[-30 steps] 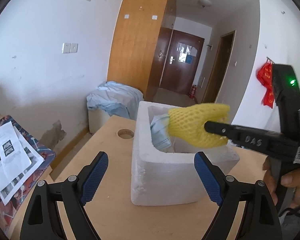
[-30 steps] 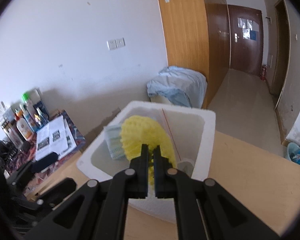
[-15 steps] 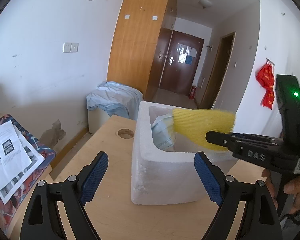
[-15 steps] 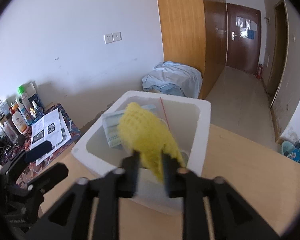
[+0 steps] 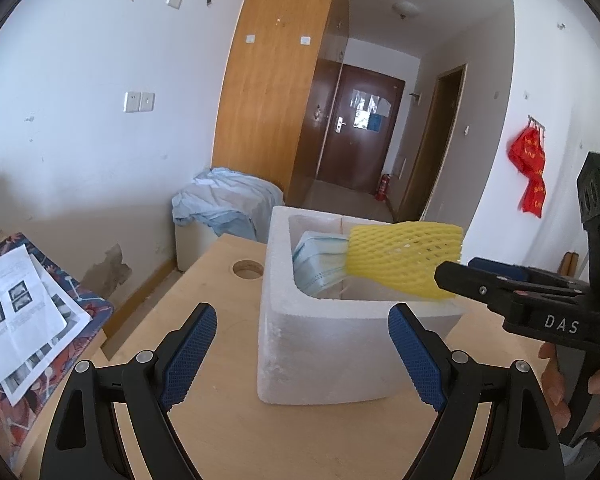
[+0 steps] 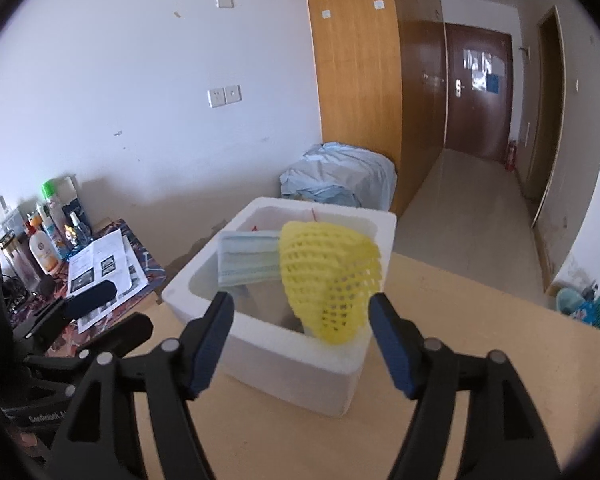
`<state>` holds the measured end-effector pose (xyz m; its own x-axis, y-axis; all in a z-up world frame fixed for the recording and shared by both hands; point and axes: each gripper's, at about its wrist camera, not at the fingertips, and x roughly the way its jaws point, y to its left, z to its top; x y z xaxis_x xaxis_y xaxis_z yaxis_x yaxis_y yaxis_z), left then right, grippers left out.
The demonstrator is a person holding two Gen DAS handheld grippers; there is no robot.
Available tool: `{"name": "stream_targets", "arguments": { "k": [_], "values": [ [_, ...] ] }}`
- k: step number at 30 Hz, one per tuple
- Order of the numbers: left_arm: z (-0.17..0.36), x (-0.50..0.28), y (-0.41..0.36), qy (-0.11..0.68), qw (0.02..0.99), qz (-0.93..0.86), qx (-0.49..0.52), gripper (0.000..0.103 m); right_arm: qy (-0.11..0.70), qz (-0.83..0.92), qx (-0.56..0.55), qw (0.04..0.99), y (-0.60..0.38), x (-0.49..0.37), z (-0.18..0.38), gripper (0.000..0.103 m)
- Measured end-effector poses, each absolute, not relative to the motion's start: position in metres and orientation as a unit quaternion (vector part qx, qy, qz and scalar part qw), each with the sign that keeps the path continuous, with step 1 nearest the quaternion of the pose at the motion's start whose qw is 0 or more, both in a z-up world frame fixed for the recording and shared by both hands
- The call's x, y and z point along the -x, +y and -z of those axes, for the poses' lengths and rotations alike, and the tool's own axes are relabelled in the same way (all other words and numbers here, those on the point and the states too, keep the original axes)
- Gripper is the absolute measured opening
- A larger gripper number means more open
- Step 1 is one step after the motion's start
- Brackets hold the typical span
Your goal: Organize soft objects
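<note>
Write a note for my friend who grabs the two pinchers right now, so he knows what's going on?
Right gripper: jaws have just been opening, nothing pinched; the yellow foam net is loose over the white foam box, resting on its near rim.
Left gripper: open, empty, facing the box's front.
Stack of blue face masks: already in the box, leaning on the left wall.
Done: masks in, net let go.
Left: check that the net settles inside. No other soft things show on the wooden table.

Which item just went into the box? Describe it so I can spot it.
On the wooden table stands a white foam box. Over its near rim lies a yellow foam net sleeve, bright and meshed, unlike the flat pale-blue mask stack beside it.
</note>
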<state>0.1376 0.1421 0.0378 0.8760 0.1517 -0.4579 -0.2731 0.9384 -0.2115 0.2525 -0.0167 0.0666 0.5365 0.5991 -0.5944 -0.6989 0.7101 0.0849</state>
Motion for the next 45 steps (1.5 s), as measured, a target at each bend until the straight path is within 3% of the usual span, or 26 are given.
{"name": "stream_targets", "arguments": {
  "k": [30,45],
  "values": [
    [-0.037,-0.1,0.061,0.223,0.97,-0.026,0.099,0.089,0.288,-0.3,0.03,0.909,-0.12,-0.175,-0.062,0.074],
    [-0.008,-0.061,-0.003,0.216,0.973,0.038,0.064,0.089,0.258,-0.182,-0.022,0.949,-0.208,-0.098,-0.016,0.074]
  ]
}}
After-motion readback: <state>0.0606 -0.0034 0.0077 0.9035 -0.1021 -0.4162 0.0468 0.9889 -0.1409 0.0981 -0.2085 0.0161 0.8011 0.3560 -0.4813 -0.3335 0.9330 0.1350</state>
